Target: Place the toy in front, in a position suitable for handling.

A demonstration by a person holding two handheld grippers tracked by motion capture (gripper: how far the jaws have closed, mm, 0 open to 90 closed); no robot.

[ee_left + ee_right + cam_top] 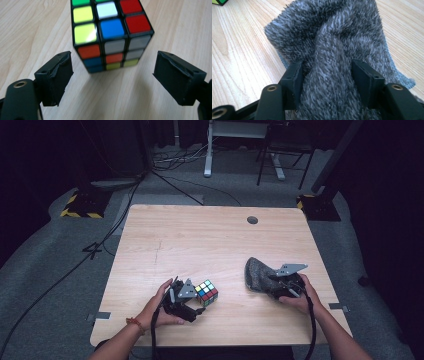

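One puzzle cube [206, 292] stands on the wooden table [200, 240], near the front edge and left of centre. One grey shaggy cloth [257, 272] lies bunched to the right of centre, well apart from the cube.

Two grippers are in use — one in each hand. The left gripper [192, 307] sits just beside the cube on its near-left side. In the left gripper view its two black jaws stand apart with the cube [110, 35] ahead of them and between their lines; neither pad touches it, and bare table shows on both sides of the cube's lower corner. The cube rests on the table, not lifted.

The right gripper [272, 282] is at the near edge of the cloth. In the right gripper view its two jaws press on a raised fold of the cloth [329, 75] from either side — the pile bulges up between the pads. The rest of the cloth lies spread on the table beyond.

One round cable hole [252, 220] sits at the far edge.
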